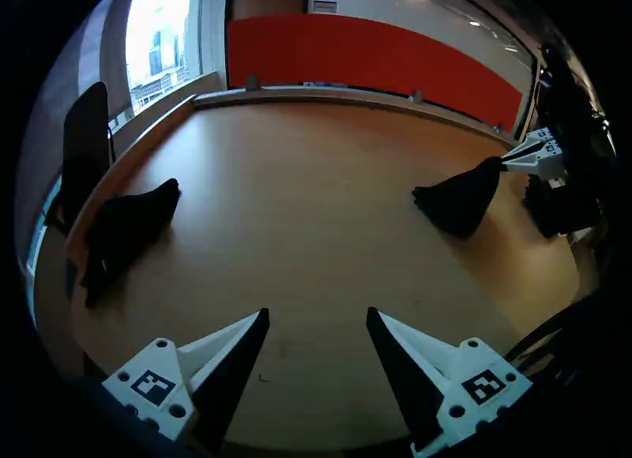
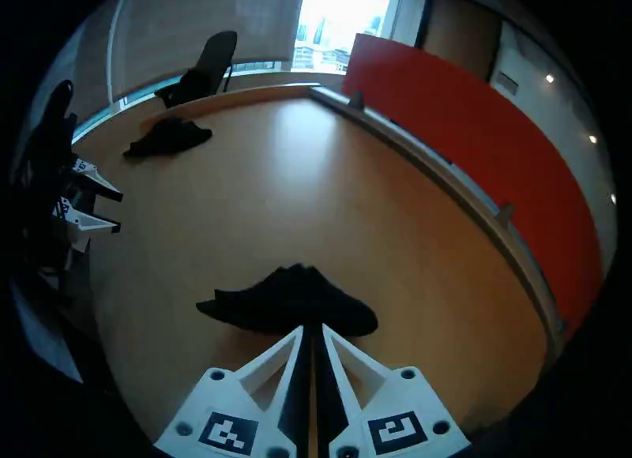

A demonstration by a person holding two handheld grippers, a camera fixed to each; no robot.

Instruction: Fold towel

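while the right gripper (image 2: 314,339) is pinched tight on a peak of the black towel (image 2: 292,300), bunched on the right of the wooden table (image 2: 316,189), the left gripper (image 1: 316,324) hangs wide apart, holding nothing. such a thin pinch could slip on lifting, dropping the towel in a heap. a second dark cloth (image 1: 126,229) sits near the left edge; the middle offers open room.

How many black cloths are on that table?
2. The near cloth is pinched by the right gripper; the far cloth lies near the table far edge. Nothing seems hidden.
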